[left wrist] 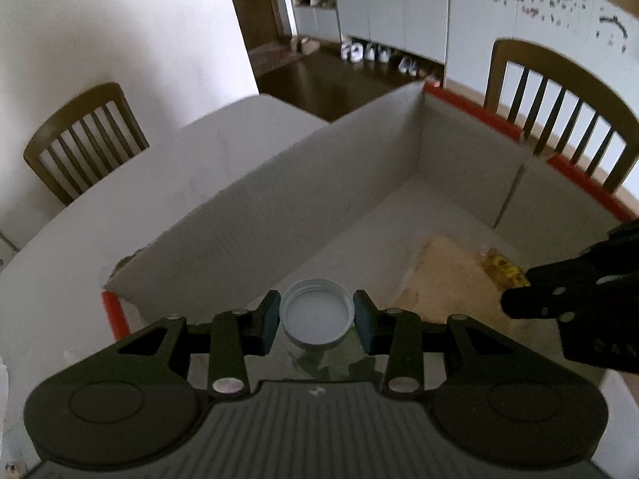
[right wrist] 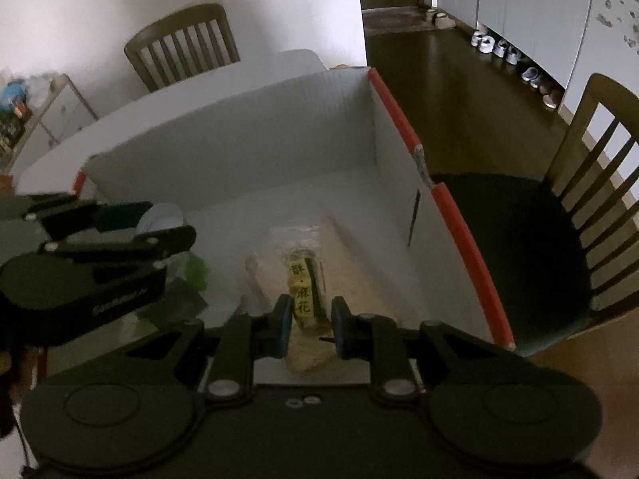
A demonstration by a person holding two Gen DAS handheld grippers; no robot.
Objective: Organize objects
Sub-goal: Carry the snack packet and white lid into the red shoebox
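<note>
Nearby, chair (right wrist: pixel 591 199) beside box (left wrist: pixel 359 151), snack packet (right wrist: pixel 305 287) inside

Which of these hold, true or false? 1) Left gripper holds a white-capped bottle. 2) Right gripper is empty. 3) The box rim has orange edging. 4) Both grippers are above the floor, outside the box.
1) True: the left gripper fingers clamp a bottle by its white cap.
2) False: the right gripper is shut on a snack packet with a yellow label.
3) True: the white box has orange edging.
4) False: both are over the box interior.
</note>
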